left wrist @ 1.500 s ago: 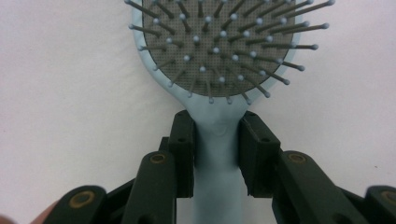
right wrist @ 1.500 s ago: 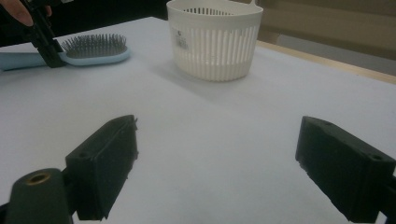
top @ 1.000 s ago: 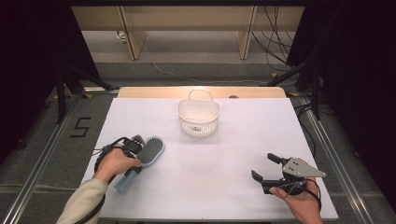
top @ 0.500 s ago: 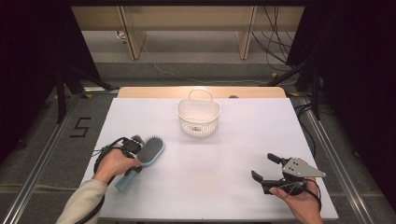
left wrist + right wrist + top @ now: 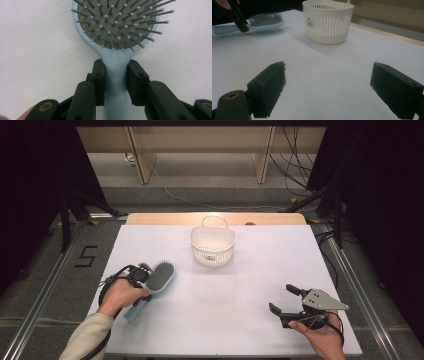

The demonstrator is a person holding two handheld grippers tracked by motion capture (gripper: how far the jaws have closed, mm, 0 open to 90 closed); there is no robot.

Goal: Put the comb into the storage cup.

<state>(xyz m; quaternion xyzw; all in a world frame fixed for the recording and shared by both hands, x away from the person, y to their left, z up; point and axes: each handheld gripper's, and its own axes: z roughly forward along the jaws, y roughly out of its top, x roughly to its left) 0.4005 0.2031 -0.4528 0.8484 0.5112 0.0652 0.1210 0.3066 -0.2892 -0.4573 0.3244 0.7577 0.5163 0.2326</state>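
1. Hairbrush, pale blue with a grey bristle pad, lies bristles-up on the left part of the white table; its head points away from the person, its handle back toward the near edge
2. We see our left gripper closed on the neck of the hairbrush, just below the head, one black pad against each side of the handle; in the high view the left hand sits over that gripper beside the brush
3. Handle end sticks out past the hand, toward the near-left corner of the table
4. Our right gripper rests near the table's front right, well apart from the brush; its jaws stand wide apart with nothing between them, only bare tabletop showing in the gap
5. White slotted basket with a loop handle stands upright at mid-table toward the far edge, apart from both grippers; a small label shows on its wall
6. Beyond the table we note wooden table legs and loose cables on the floor
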